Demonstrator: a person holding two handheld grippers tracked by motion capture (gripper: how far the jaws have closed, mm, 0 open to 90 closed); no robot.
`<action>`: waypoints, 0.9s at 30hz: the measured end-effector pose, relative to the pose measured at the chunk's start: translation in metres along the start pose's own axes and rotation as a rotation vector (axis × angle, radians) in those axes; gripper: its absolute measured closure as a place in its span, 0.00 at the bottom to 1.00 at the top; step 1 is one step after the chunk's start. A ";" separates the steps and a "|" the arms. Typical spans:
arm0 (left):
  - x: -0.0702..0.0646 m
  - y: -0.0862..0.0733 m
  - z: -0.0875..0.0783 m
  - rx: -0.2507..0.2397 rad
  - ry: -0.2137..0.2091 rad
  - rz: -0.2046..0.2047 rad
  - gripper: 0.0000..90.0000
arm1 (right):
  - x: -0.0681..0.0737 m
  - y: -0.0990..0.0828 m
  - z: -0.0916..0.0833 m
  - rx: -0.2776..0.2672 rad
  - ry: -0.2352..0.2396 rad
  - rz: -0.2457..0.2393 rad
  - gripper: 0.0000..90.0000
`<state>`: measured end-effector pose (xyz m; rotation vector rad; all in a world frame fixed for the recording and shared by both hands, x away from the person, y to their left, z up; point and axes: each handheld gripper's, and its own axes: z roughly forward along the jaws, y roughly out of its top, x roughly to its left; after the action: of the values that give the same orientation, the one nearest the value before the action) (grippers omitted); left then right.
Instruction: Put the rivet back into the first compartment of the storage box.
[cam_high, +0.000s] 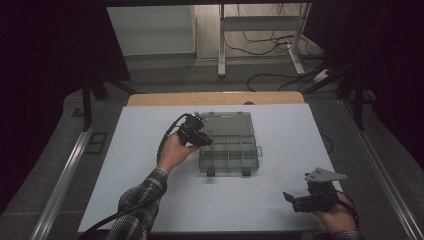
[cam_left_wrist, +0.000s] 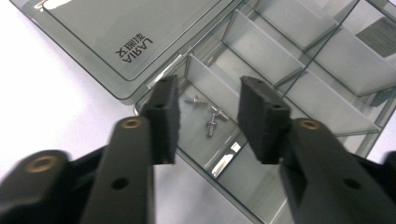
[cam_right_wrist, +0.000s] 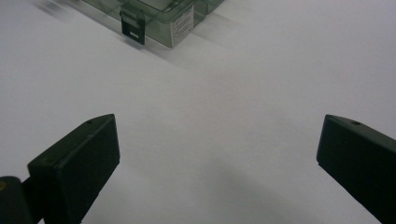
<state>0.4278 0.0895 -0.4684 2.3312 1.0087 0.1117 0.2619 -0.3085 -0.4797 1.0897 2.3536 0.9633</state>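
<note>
The left claw (cam_left_wrist: 208, 119) is hovering released over small screws (cam_left_wrist: 210, 119) in the organizer box (cam_high: 227, 145), risking scattering them, while the right claw (cam_right_wrist: 215, 163) is idling released

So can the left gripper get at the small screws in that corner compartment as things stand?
Probably yes: the box lies open, and the left gripper hangs just above the screws, jaws apart, nothing between.

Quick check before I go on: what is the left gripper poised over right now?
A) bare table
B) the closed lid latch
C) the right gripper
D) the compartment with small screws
D: the left gripper stands open over the organizer box compartment holding the small screws.
</note>
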 end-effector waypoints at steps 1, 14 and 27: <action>0.000 -0.001 -0.001 -0.007 -0.004 0.000 0.59 | 0.000 0.000 0.000 0.001 0.001 0.000 0.00; -0.006 -0.017 -0.015 -0.066 -0.052 0.015 0.18 | 0.001 0.000 0.000 0.008 -0.003 -0.003 0.00; -0.012 -0.057 -0.035 -0.127 -0.068 0.036 0.01 | 0.002 0.000 0.000 0.006 0.001 0.002 0.00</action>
<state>0.3727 0.1289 -0.4688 2.2232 0.9003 0.1069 0.2608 -0.3073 -0.4802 1.0937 2.3580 0.9587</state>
